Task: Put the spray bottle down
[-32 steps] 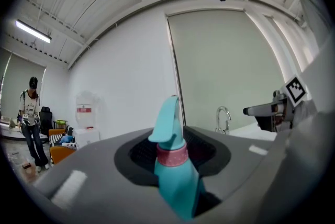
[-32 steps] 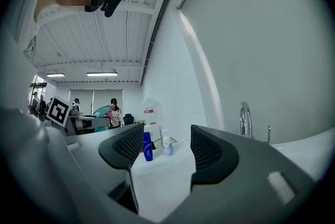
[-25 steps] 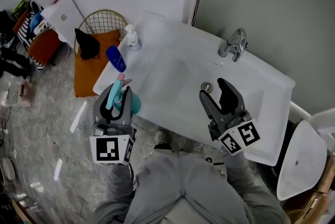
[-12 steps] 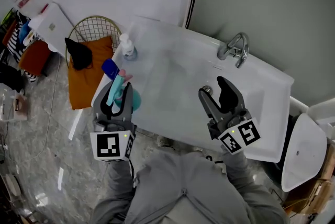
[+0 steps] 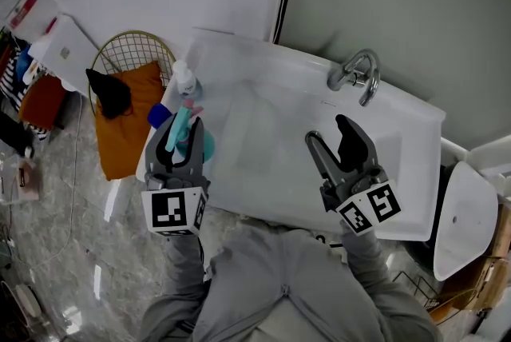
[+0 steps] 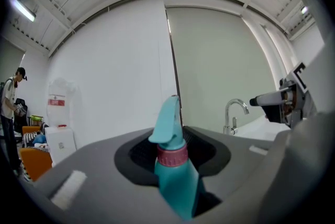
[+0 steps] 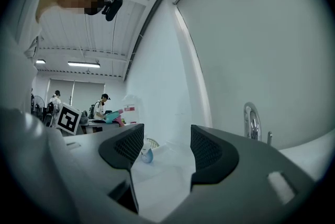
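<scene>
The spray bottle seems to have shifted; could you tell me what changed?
The left claw carried the spray bottle forward, nearer the blue bottle and pump bottle at the left rim of the sink. Nothing was released: it still grips the bottle. The right claw stays open over the sink.

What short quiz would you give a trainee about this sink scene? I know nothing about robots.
1. Which gripper is shut on the spray bottle: the left gripper or the right gripper?
2. True or false: the collar under the bottle's trigger is yellow.
3. Where is the faucet?
A. On the far rim of the sink
B. Between the right gripper's jaws
C. Held in the left gripper

Key:
1. The left gripper. The right gripper's jaws stand apart with nothing between them.
2. False. The collar is pink and the bottle is teal.
3. A
</scene>
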